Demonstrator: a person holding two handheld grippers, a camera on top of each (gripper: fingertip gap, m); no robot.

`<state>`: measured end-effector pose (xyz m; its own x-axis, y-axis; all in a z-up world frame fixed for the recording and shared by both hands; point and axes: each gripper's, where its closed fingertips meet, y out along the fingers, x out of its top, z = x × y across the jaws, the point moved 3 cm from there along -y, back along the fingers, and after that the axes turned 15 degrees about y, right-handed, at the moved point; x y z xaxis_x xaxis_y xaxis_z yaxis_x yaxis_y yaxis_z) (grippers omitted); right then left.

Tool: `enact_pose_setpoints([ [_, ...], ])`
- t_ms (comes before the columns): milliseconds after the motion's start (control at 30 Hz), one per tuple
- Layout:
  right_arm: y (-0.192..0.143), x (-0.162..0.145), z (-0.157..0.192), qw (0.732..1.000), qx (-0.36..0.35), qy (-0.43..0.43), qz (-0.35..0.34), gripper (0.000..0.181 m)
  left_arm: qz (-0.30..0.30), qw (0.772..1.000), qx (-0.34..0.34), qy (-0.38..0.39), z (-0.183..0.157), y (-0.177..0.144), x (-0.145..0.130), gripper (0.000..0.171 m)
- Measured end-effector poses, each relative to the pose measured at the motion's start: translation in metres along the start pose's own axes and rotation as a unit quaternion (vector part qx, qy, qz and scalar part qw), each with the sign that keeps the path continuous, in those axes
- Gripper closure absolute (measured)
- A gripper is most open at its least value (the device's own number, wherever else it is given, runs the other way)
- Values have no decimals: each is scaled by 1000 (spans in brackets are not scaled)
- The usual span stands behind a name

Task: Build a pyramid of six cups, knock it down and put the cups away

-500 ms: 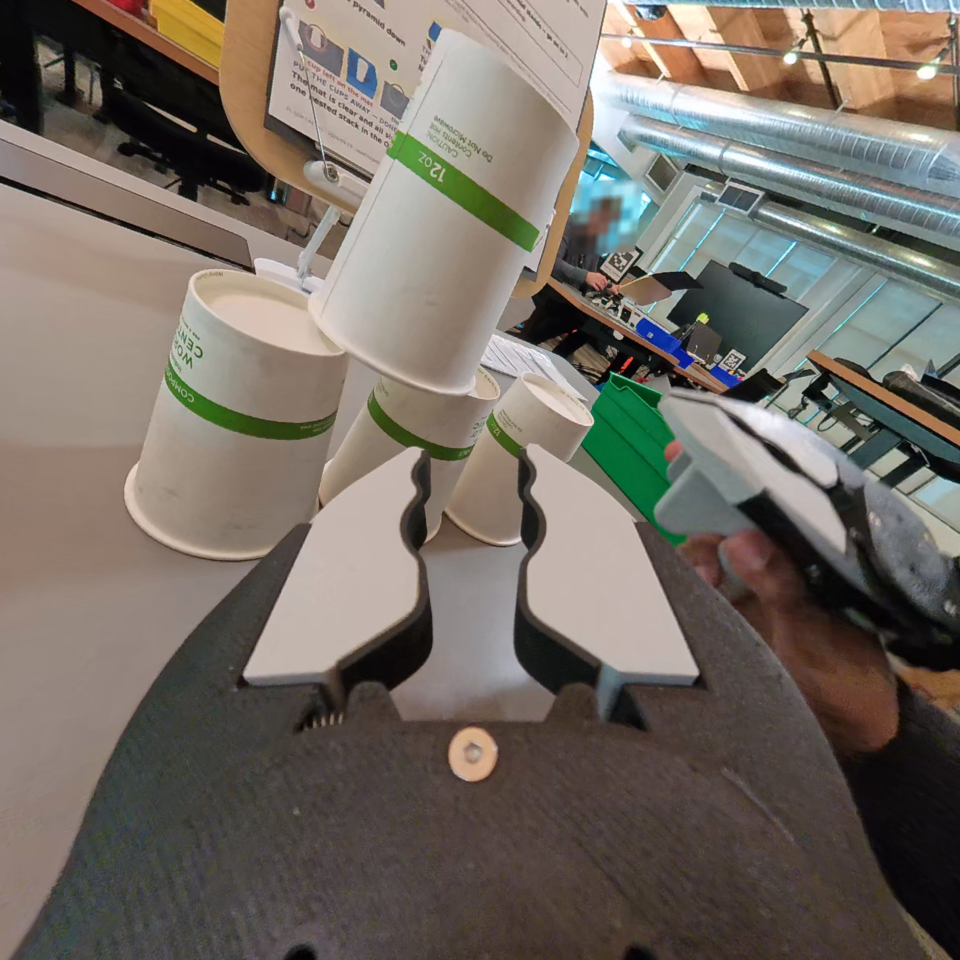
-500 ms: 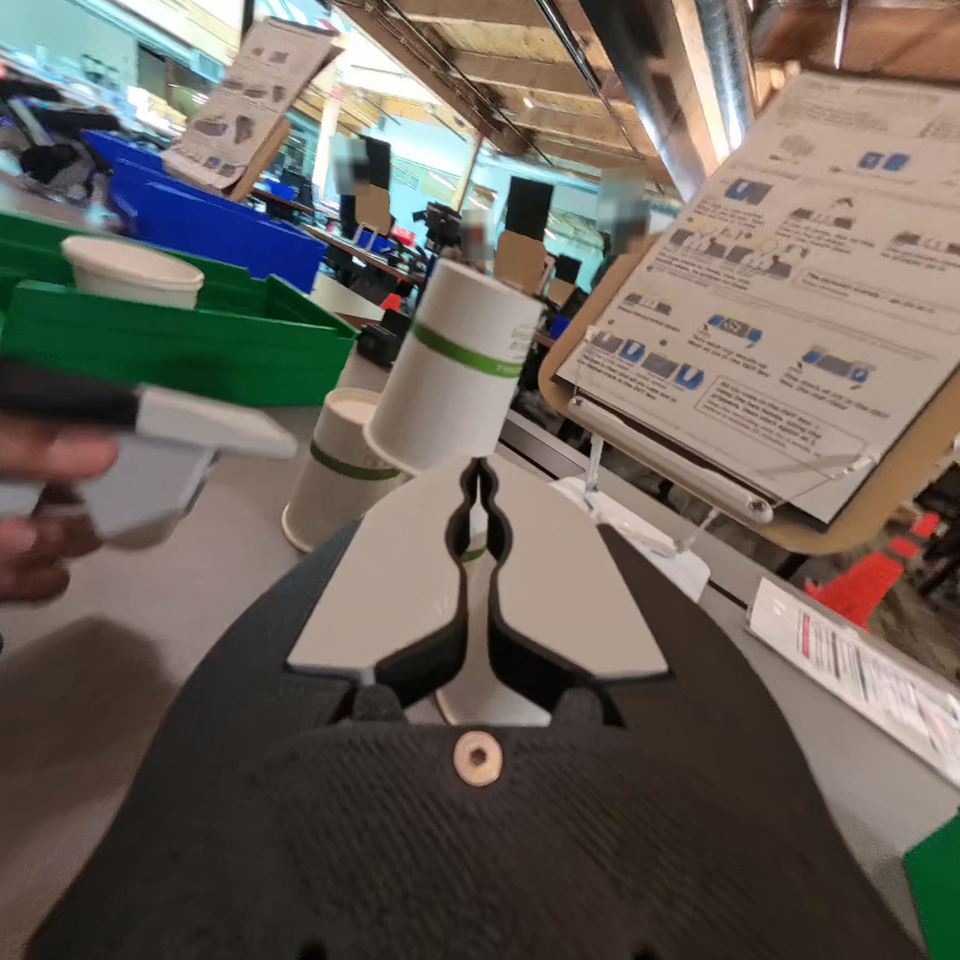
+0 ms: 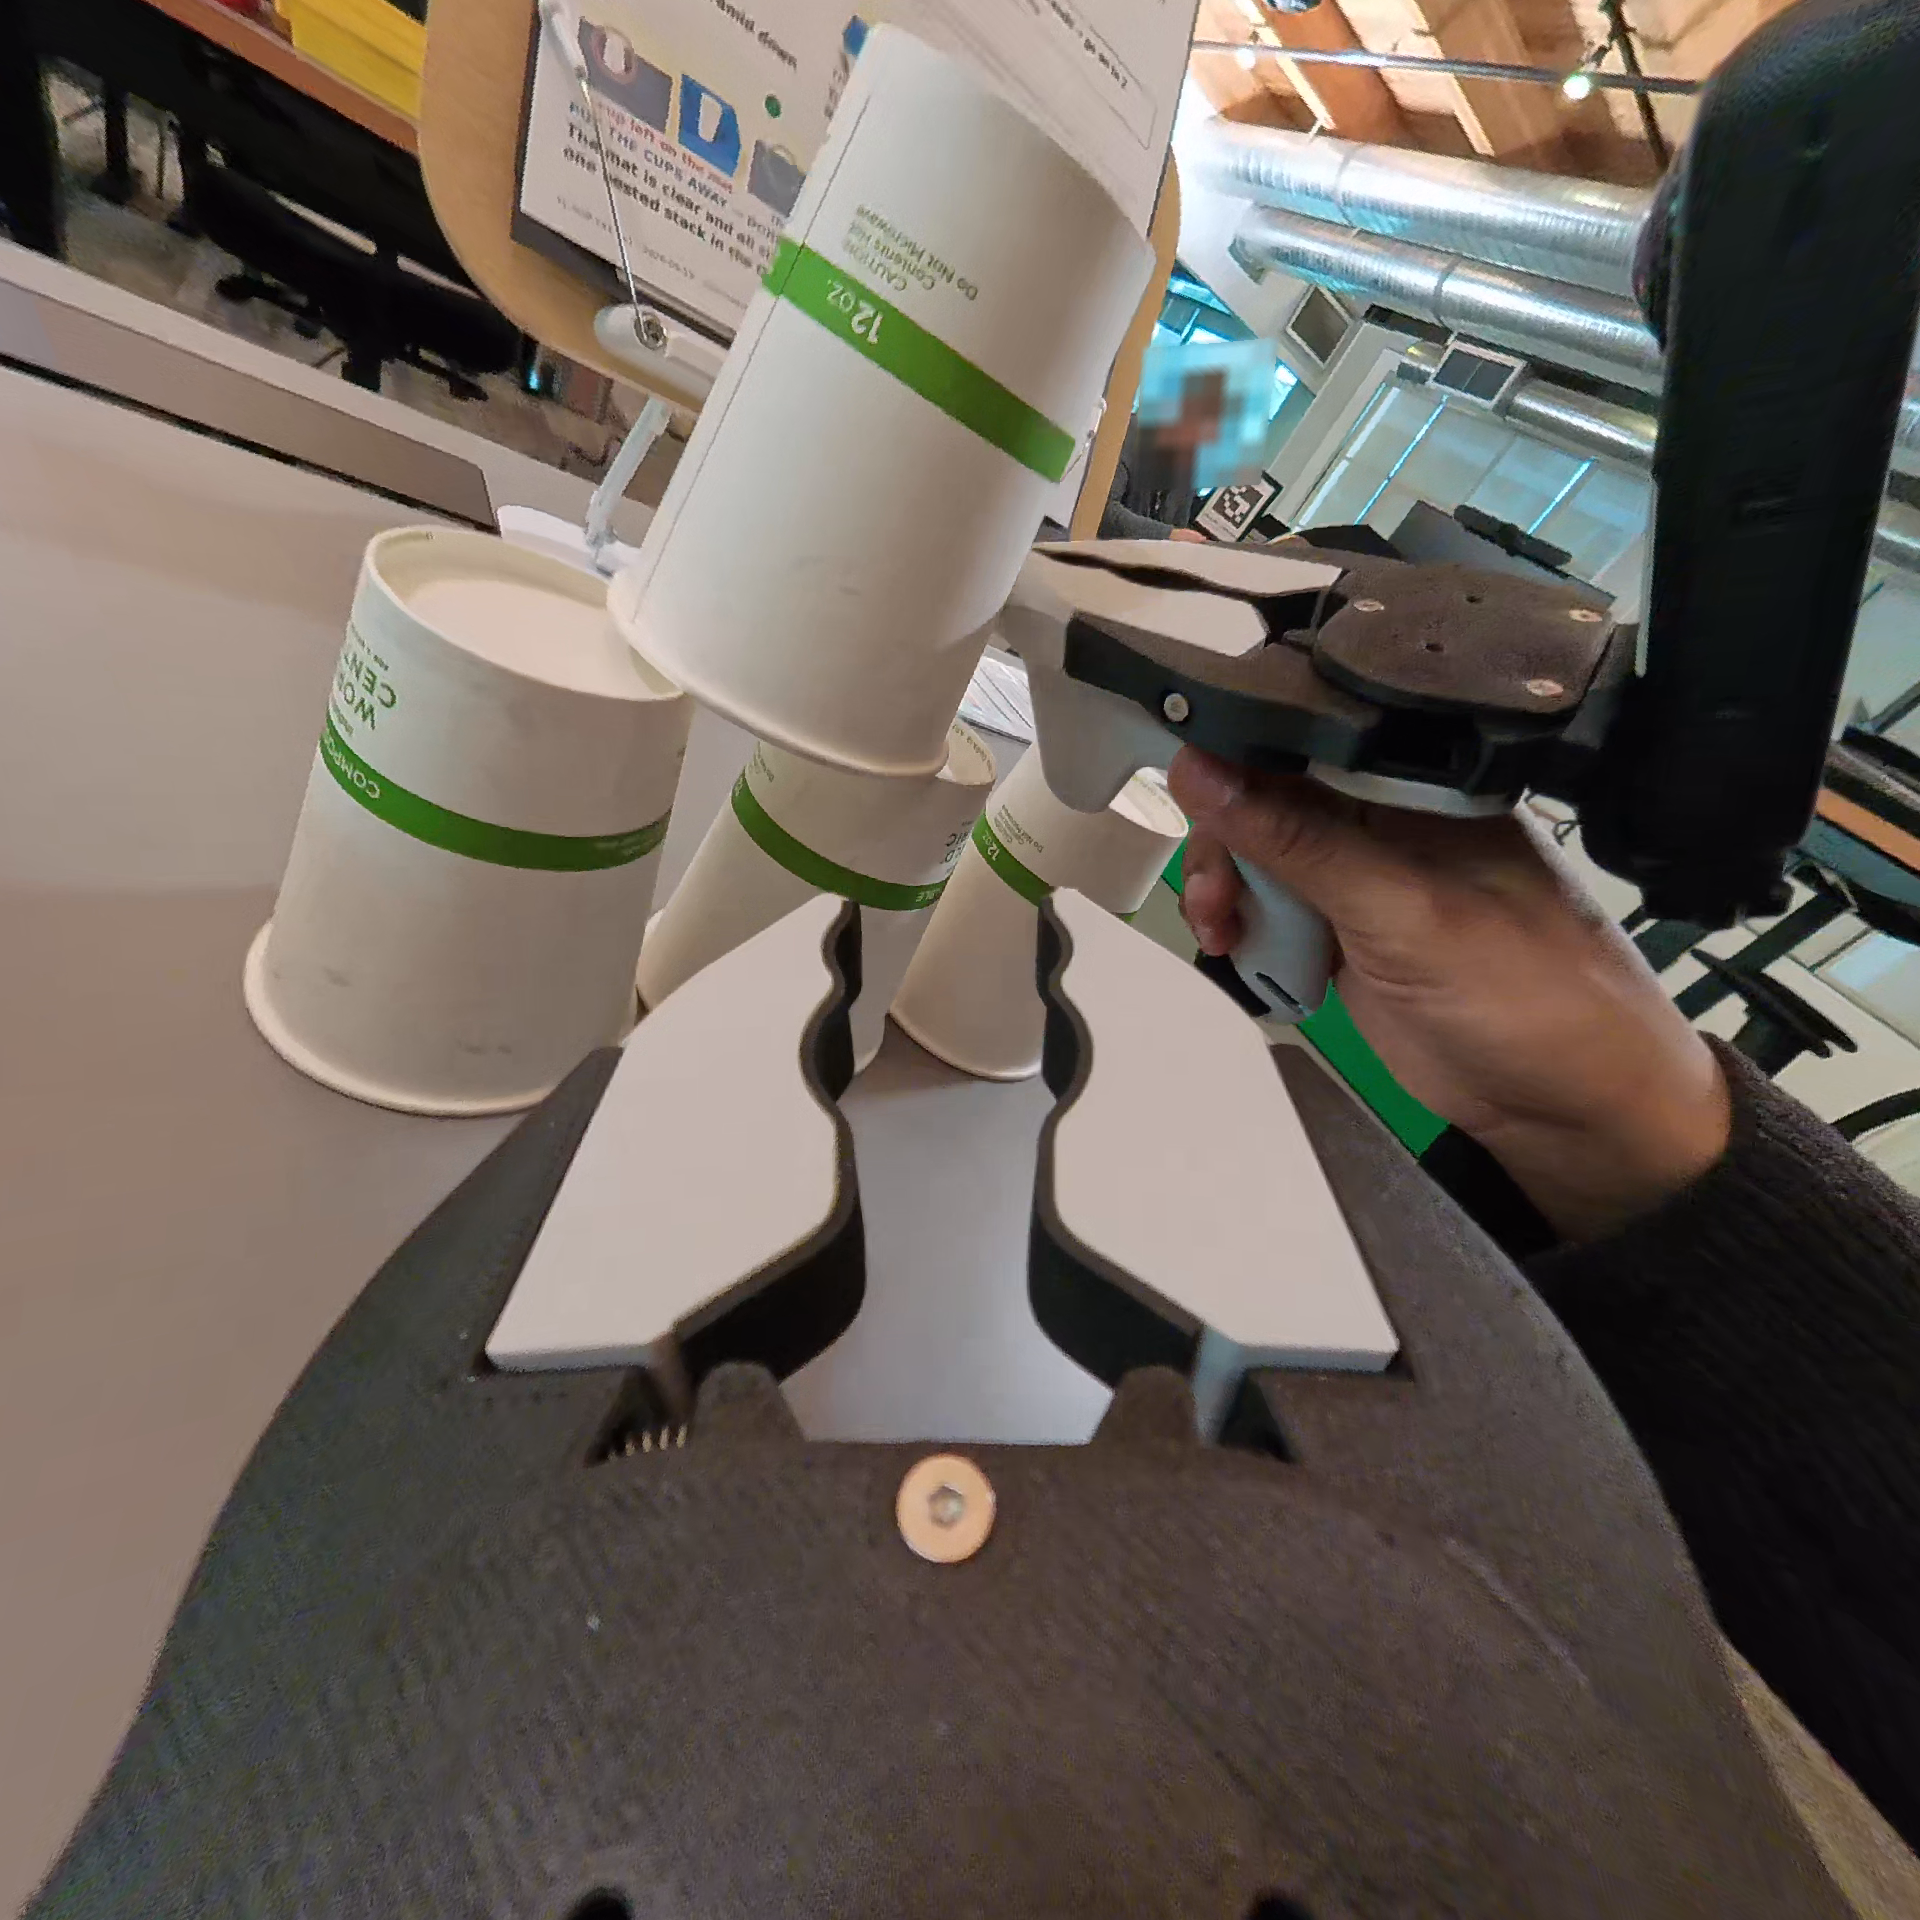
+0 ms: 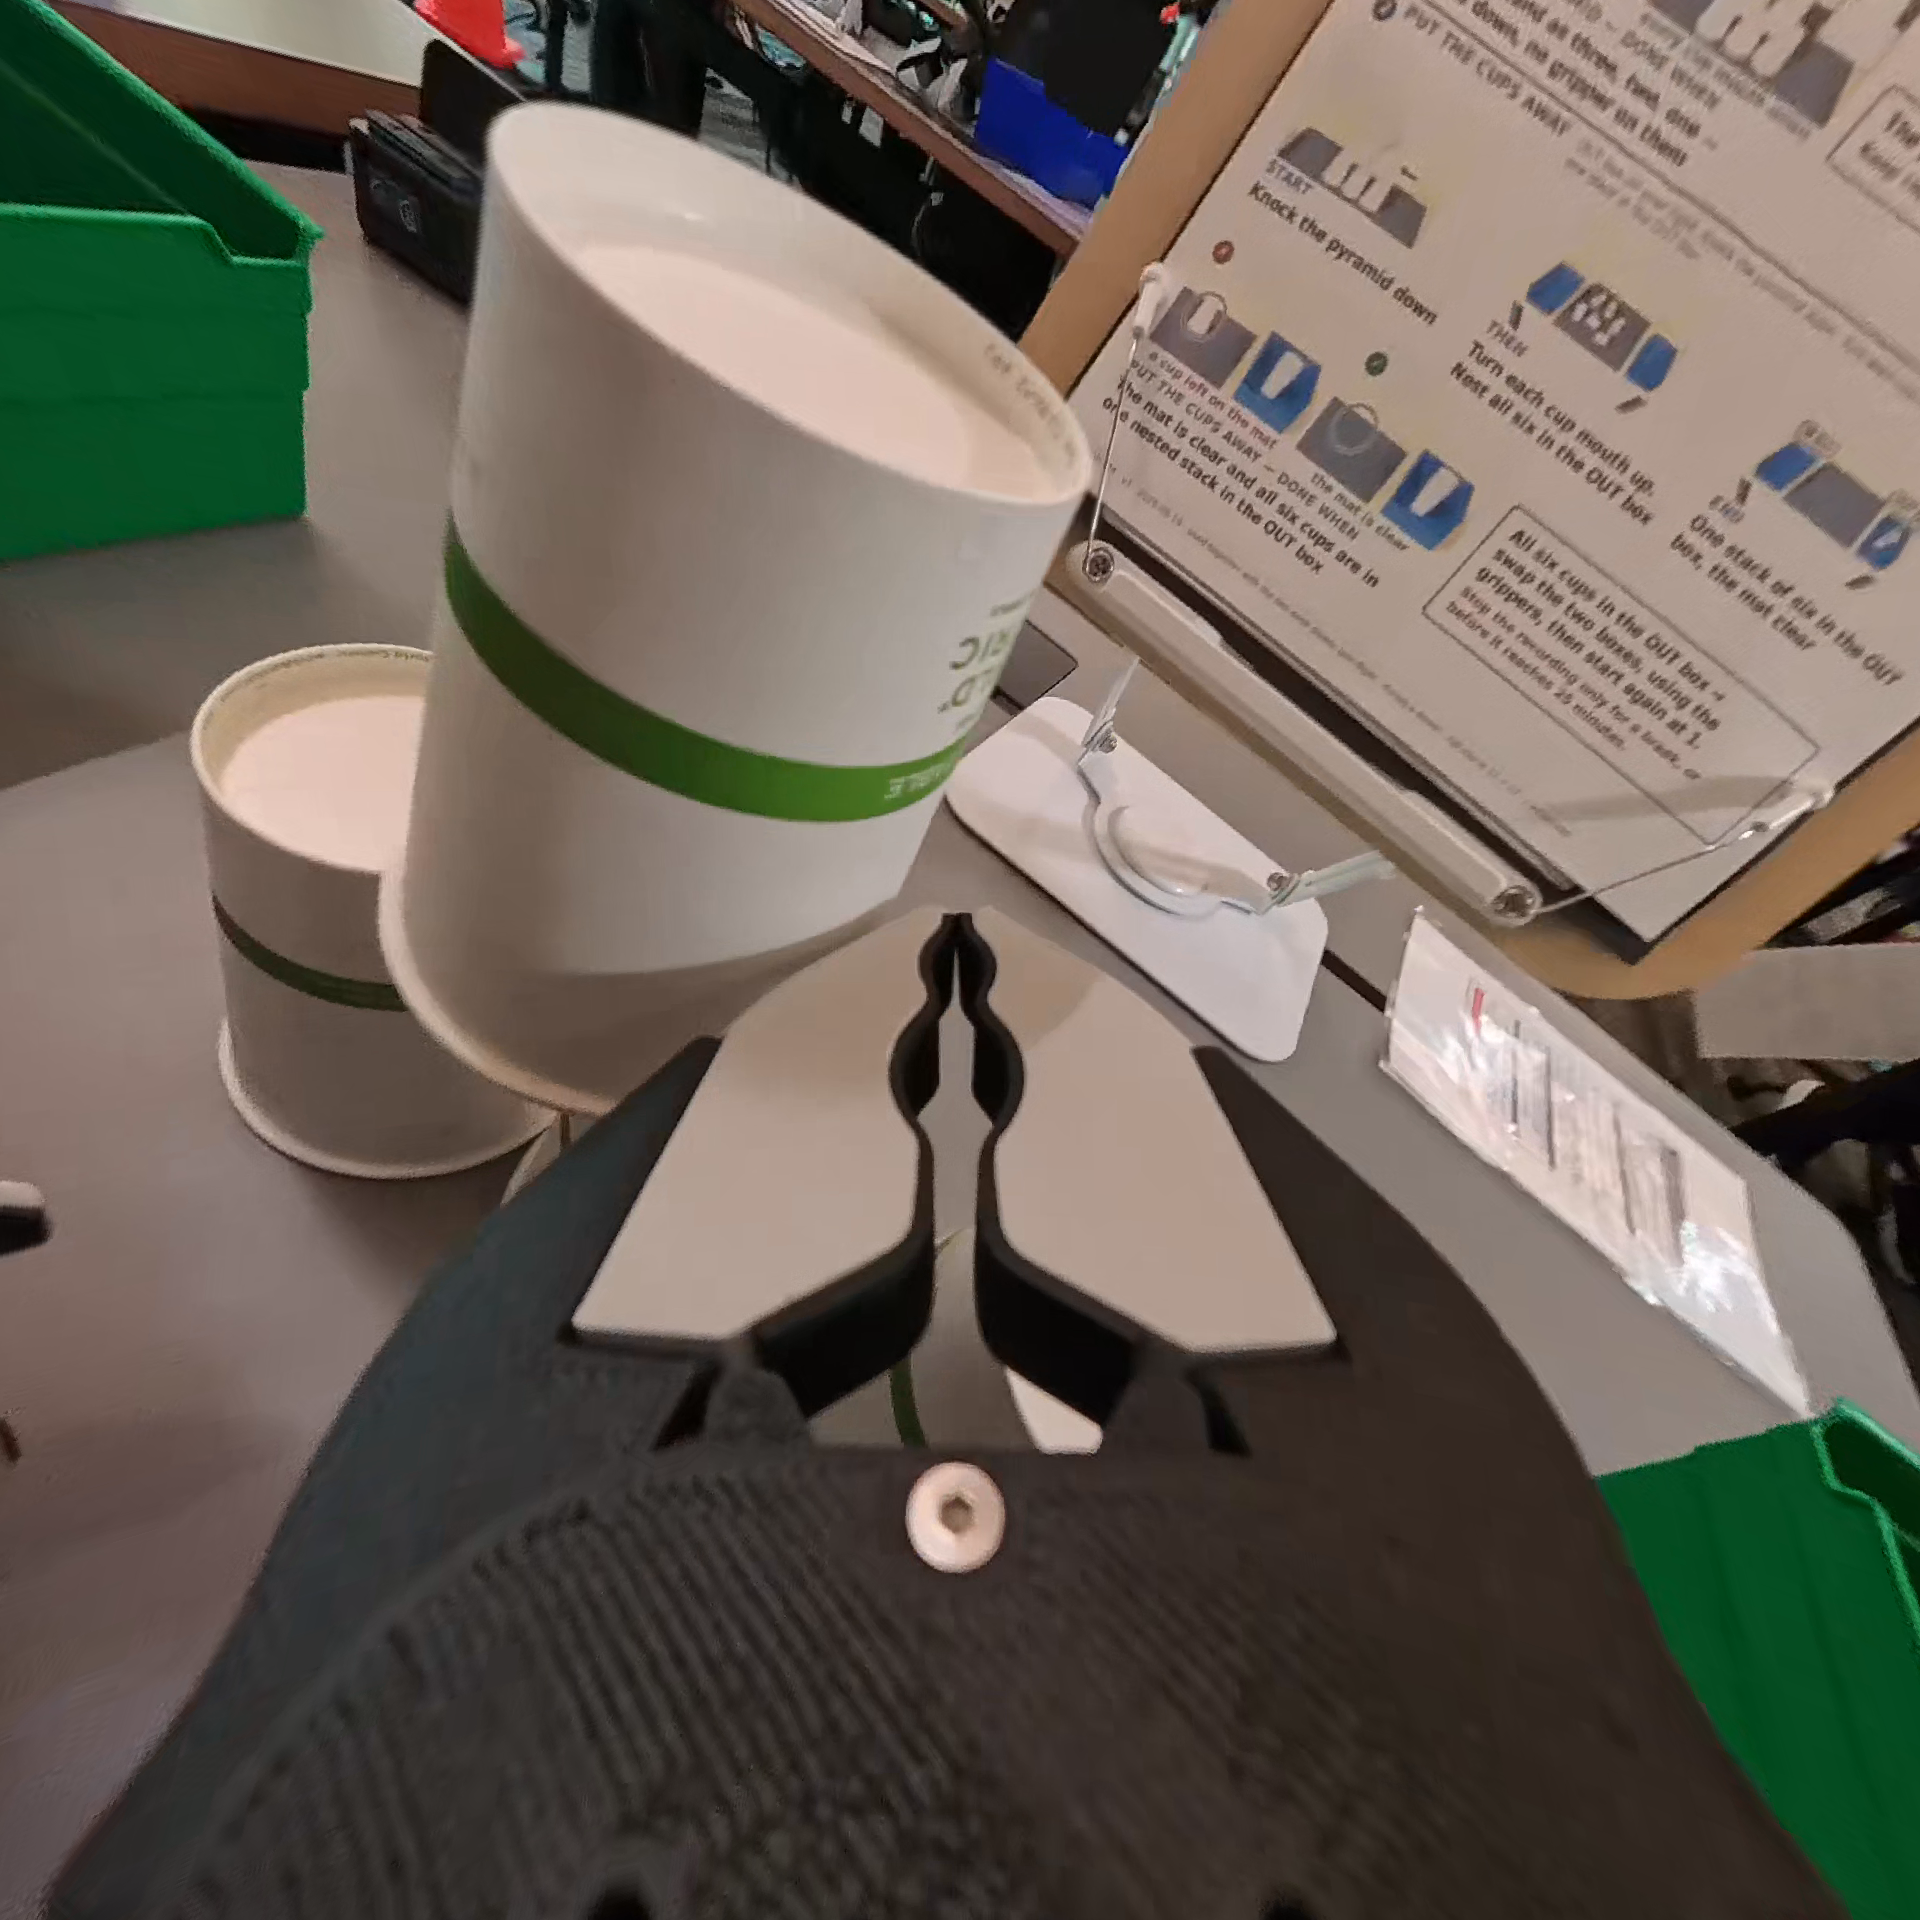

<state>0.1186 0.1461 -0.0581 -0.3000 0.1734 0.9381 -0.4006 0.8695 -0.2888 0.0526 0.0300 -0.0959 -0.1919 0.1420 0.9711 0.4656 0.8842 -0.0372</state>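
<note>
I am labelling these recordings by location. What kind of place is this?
Probably an open workshop or lab office: exposed ceiling ducts, long desks behind, green bins, and an instruction sheet stand.

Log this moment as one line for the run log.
left gripper: open, empty | right gripper: shut, tips against tilted top cup | three cups upside down on table

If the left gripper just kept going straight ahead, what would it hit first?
Probably the upside-down paper cups: the left gripper is open and points at the gap between the middle cup and the smaller-looking cup. Which it touches first is unclear.
</note>
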Motion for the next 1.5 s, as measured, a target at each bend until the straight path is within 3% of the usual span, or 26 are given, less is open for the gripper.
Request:
enact_pose_setpoints([
  [267,2,1,6,999,-16,-42,-17,181,13,999,-9,-33,1,2,-6,138],
  [667,-8,15,-13,999,7,-1,-42,181,7,997,-21,70,-18,3,-1,138],
  [867,-58,25,-69,990,7,85,-111,171,-7,993,-8,114,-15,1,6,138],
  [967,-99,3,-77,987,23,63,-145,181,-14,993,-2,114,-9,0,10,139],
  [1067,-132,-42,-60,987,31,20,-157,181,-17,997,-14,77,3,0,15,143],
  [1167,-144,-65,-47,991,31,-5,-132,177,-58,994,11,92,28,-9,44,148],
  [1267,-147,-57,-45,986,48,-5,-158,177,-151,972,101,151,71,-48,108,160],
  [1333,-138,-69,-47,989,66,24,-129,176,-197,952,142,184,100,-83,153,164],
  [1400,-128,-79,-53,990,78,70,-92,176,-184,948,153,210,126,-110,181,163],
  [1500,-121,-85,-62,979,106,162,-61,171,-73,956,149,243,163,-136,179,161],
])
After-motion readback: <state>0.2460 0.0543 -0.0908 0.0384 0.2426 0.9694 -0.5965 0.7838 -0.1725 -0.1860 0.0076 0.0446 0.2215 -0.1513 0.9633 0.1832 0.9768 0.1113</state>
